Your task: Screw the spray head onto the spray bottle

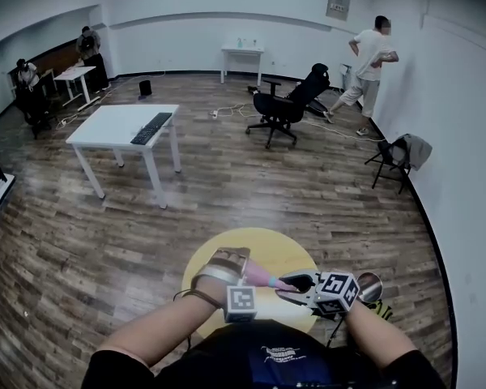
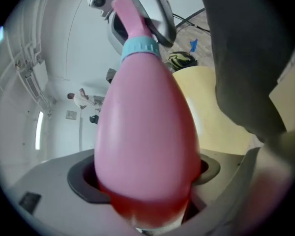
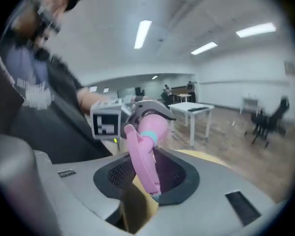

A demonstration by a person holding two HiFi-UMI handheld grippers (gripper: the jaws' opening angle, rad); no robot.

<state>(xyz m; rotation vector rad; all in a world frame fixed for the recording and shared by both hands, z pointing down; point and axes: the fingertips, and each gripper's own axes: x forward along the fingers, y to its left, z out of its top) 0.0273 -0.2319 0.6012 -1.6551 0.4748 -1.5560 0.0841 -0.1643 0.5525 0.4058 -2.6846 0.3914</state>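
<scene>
Above a round yellow tabletop (image 1: pixel 287 248) on a wood-plank floor (image 1: pixel 227 193), the left tongs (image 2: pixel 145 177) are clamped on the pink spray bottle (image 2: pixel 142 132). The right tongs (image 3: pixel 148 181) grip the spray head (image 3: pixel 142 156) at the bottle's neck. Behind stand a white table (image 1: pixel 113 124) and a black office chair (image 1: pixel 287 104).

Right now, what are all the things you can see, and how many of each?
Plastic spray bottle: one, pink, in left gripper.
Spray head, blue collar: one, pink, on bottle's neck.
Round table: one, yellow, below the bottle.
Rectangular tables: three, white, across the room.
Keyboard: one, black, on nearest white table.
Office chair: one, black, mid-room.
Folding chair: one, black, by right wall.
People: three, far off.
Left gripper: one, grey, shut on bottle.
Right gripper: one, grey, shut on spray head.
</scene>
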